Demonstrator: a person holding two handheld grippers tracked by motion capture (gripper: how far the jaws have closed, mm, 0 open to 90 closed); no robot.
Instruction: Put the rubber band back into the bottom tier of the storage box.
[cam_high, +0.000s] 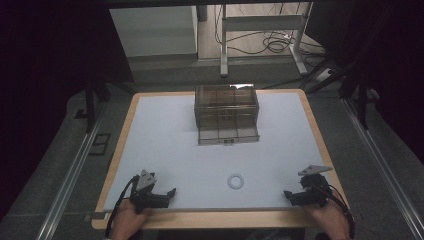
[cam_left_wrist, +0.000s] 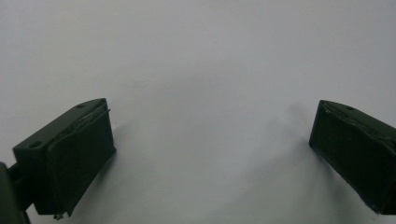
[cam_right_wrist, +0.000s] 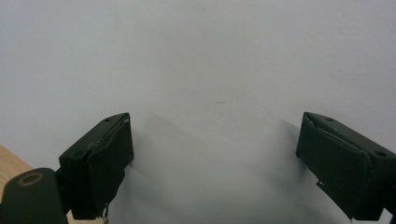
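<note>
white ring (cam_high: 235, 181) well short of drawer box (cam_high: 226, 113)

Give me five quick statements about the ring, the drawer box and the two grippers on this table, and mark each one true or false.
1. The white ring lies flat on the white table mat, between the two grippers. True.
2. The left gripper is shut on the ring. False: its jaws stand wide apart with nothing between them.
3. The bottom drawer of the clear drawer box is pulled out. True.
4. The ring sits inside the open drawer. False: it lies on the mat nearer the person.
5. The right gripper is open, near the mat's front edge. True.
</note>
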